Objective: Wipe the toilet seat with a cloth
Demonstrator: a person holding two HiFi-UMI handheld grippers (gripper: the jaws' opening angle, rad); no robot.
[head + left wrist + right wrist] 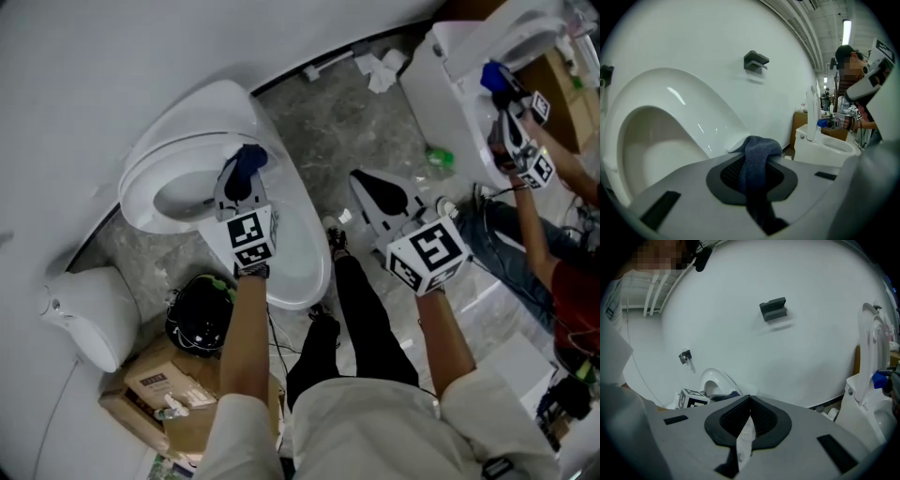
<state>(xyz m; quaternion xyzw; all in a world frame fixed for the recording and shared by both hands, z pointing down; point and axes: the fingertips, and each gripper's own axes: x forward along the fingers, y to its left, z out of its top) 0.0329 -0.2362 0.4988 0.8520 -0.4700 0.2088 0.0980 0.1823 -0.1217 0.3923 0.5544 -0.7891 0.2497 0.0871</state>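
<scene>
A white toilet stands at the left with its seat ring point(139, 192) down and its lid point(689, 101) raised behind the bowl point(651, 145). My left gripper point(241, 180) hangs over the near side of the seat, shut on a blue cloth point(249, 161). In the left gripper view the cloth point(757, 161) droops from the closed jaws just above the rim. My right gripper point(377, 190) is over the floor to the right of the toilet, apart from it. It is shut point(749, 401), with only a white sliver showing in the slit.
A second toilet point(450, 89) stands at the top right, where another person's grippers point(517, 141) hold a blue cloth point(494, 77). A black bag point(199, 314), a cardboard box point(159, 384) and a white bin point(89, 314) sit at the lower left. Crumpled tissue point(380, 70) lies on the floor.
</scene>
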